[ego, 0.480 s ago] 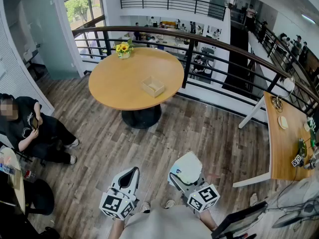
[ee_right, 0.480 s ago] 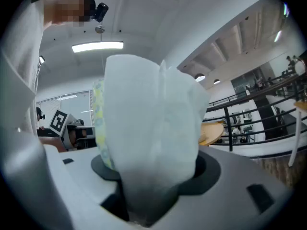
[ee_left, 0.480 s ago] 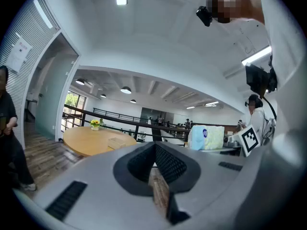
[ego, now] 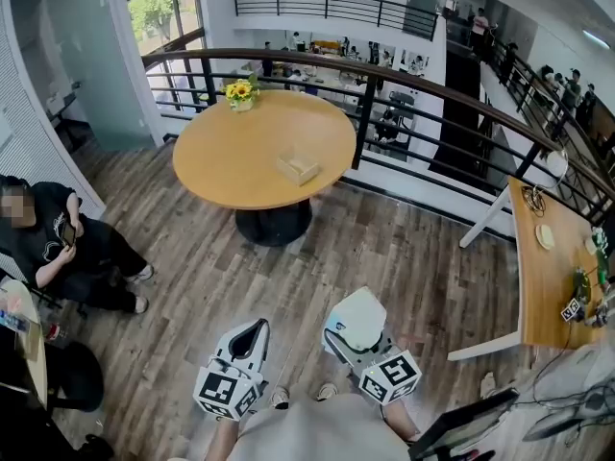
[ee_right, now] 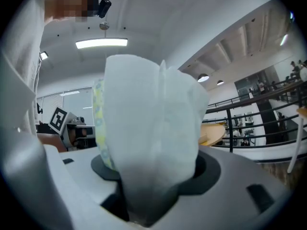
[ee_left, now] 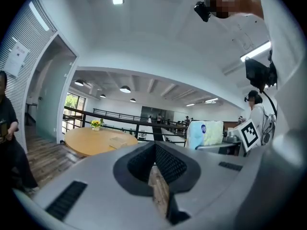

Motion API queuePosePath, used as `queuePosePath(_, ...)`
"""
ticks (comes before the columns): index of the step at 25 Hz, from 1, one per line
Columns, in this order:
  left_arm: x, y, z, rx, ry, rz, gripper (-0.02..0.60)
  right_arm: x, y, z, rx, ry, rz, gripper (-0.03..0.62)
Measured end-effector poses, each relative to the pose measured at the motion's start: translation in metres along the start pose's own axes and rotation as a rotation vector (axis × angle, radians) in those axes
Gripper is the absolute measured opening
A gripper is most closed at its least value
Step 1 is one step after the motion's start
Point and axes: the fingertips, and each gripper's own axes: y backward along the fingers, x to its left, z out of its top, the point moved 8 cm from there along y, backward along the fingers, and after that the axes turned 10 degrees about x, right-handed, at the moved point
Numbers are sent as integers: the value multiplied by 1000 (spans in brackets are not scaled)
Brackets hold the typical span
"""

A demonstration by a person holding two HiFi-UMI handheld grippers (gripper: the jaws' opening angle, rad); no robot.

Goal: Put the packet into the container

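Above the wood floor (ego: 192, 286), we hold the white packet (ee_right: 148, 123) in the right tool (ego: 350, 334), jaws wide around it — left tool (ego: 257, 329) closed, empty; container (ego: 299, 168) sits well apart on the round tabletop (ego: 231, 161).

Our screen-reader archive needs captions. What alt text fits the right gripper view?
A white packet, clamped in the right gripper, fills the centre. Behind it are a ceiling light, a black railing and a wooden table at right.

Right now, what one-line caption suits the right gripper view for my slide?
Right gripper holds a white packet between its jaws, round wooden table in the background.
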Motion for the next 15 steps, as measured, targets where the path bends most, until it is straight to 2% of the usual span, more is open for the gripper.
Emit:
queuePosePath(9, -2, -5, 4, 11, -20, -12, 6, -3, 0, 0, 5, -21, -2, 302)
queuePosePath(15, -5, -10, 10, 9, -35, -12, 5, -12, -7, 8, 16, 6, 0, 302)
